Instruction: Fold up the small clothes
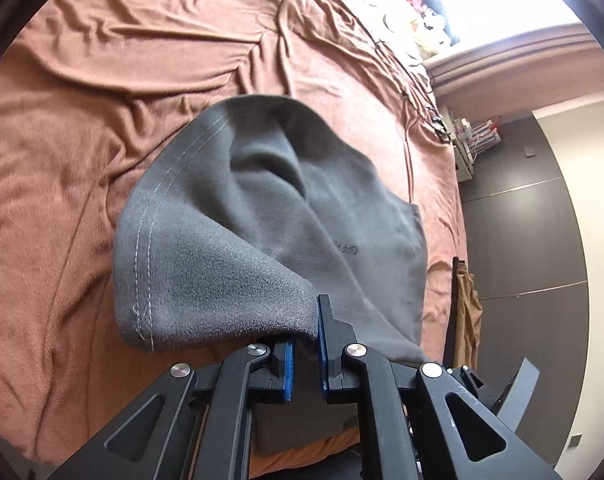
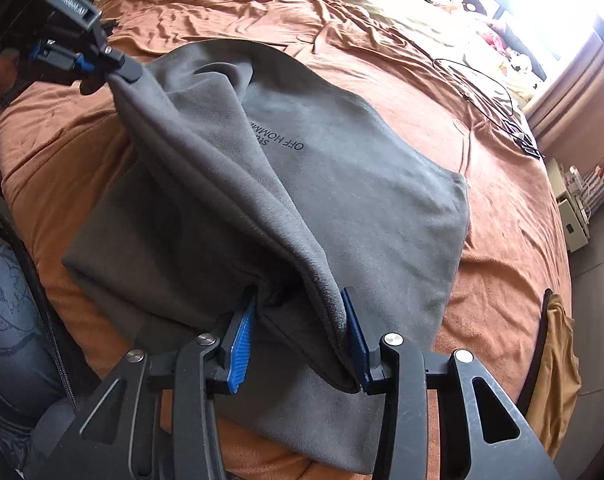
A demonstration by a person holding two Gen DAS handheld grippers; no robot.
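A grey fleece garment (image 2: 342, 184) with black lettering lies on an orange-brown bed cover (image 2: 482, 128); it also shows in the left wrist view (image 1: 229, 240). My left gripper (image 1: 306, 340) is shut on a hemmed corner of it and holds that corner lifted; the same gripper shows in the right wrist view (image 2: 117, 68) at the upper left. My right gripper (image 2: 302, 340) has its blue pads wide apart around a lifted fold of the garment's edge. The edge between the two grippers is raised off the bed.
A black cable (image 2: 478, 84) runs over the bed at the right. A pale sheet (image 2: 382, 4) and small items lie near the bright window. A tan cloth (image 2: 554, 364) hangs at the bed's right edge. A white shelf (image 2: 574, 216) stands beyond.
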